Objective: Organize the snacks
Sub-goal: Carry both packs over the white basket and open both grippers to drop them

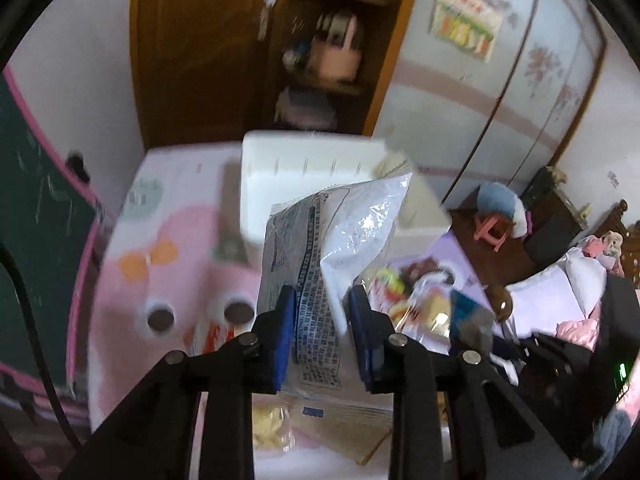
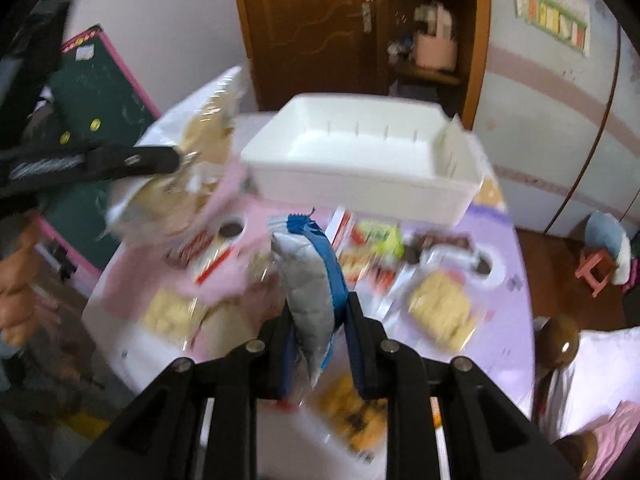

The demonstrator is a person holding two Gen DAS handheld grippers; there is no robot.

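My left gripper (image 1: 322,300) is shut on a white snack bag (image 1: 340,240) with printed text, held up in front of the white plastic bin (image 1: 280,160). In the right wrist view the left gripper (image 2: 176,158) holds that bag (image 2: 188,168), clear-fronted with pale biscuits, left of the bin (image 2: 360,184). My right gripper (image 2: 318,304) is shut on a silver and blue snack packet (image 2: 310,280), held above the table short of the bin. Several snack packs (image 2: 444,312) lie on the pink and purple tablecloth (image 2: 500,340).
A green chalkboard (image 2: 100,100) stands at the left. A brown wooden door and shelf (image 2: 432,40) are behind the table. A pink stool (image 2: 596,268) stands on the floor at the right. A person's hand (image 2: 16,300) shows at the left edge.
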